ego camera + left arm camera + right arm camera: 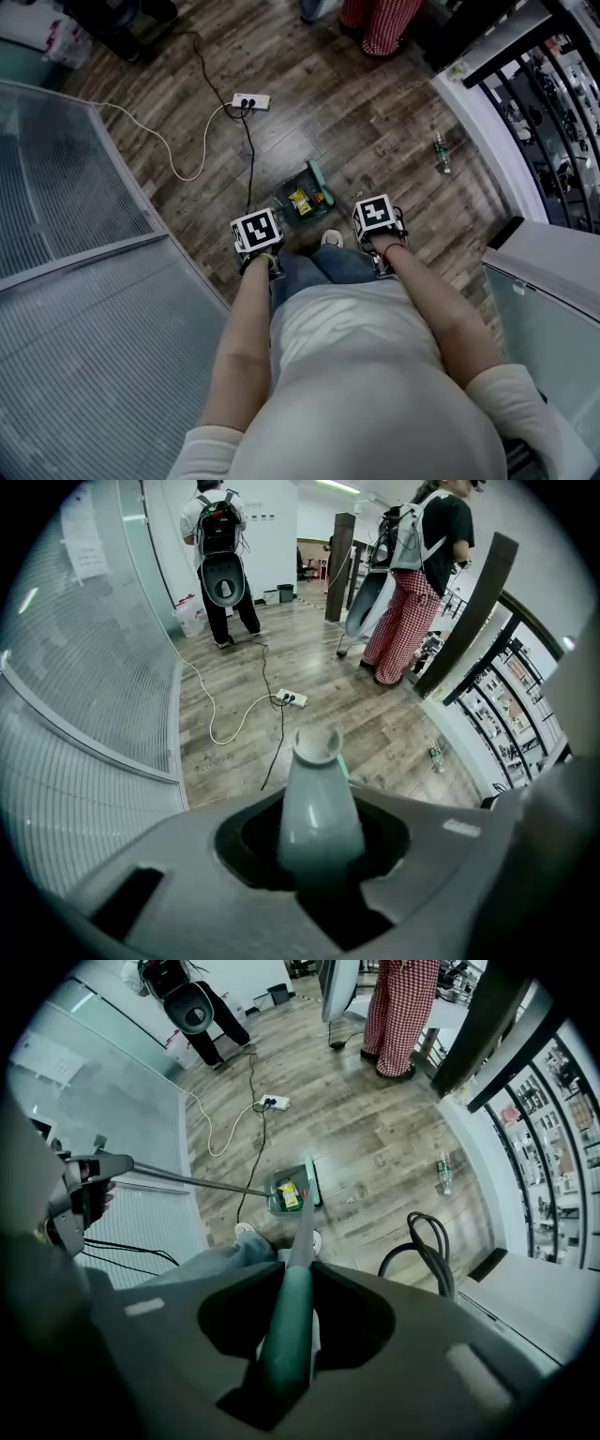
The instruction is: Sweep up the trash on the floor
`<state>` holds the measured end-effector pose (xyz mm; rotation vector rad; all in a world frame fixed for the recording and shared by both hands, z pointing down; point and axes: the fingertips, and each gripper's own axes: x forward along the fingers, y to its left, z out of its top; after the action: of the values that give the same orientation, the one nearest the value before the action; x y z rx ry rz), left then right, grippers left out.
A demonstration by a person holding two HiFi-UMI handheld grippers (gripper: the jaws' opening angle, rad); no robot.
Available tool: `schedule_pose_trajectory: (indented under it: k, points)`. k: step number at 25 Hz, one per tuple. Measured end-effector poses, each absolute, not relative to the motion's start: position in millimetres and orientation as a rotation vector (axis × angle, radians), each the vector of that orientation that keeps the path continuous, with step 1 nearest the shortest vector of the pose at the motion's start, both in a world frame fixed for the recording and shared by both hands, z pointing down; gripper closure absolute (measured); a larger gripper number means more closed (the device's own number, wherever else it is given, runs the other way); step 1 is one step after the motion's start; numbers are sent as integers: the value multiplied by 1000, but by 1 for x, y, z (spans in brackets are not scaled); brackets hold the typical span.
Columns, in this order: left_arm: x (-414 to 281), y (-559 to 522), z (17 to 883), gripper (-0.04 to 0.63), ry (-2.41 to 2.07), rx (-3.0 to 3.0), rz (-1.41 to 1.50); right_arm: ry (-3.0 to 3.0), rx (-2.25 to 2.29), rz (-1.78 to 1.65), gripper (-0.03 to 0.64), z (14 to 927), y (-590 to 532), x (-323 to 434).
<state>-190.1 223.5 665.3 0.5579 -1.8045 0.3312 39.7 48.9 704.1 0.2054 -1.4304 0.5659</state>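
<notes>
A dark dustpan [298,202] sits on the wood floor just ahead of my feet, with a yellow piece of trash [300,201] inside. The green broom head [320,184] rests against its right side. My left gripper [258,239] is shut on the grey end of the dustpan handle [317,803]. My right gripper [378,225] is shut on the green broom handle [289,1307], which runs down to the broom head [311,1177] beside the dustpan [281,1202]. A small green bottle [441,153] lies on the floor to the right, near the white ledge.
A frosted glass partition [84,281] stands to the left. A power strip [250,100] with white and black cables lies ahead. Two people with backpacks [222,560] stand further off. A railing [553,103] and a white ledge [487,131] border the right side.
</notes>
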Motion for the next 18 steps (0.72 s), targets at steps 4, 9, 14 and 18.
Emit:
schedule_pose_trajectory:
  k: [4,9,14,18]
  points:
    - [-191,224,665,502,-1804,558,333,-1423,216,581,518,702,54,40]
    - [-191,224,665,502,-1802,558,336,-1419,216,614,518,698,62,39]
    - [-191,225,665,502,-1799,559,337,-1403,200,730,518,692,78,37]
    - [-191,225,664,502,-1801,563,339,-1401,184,799,518,684,85,35]
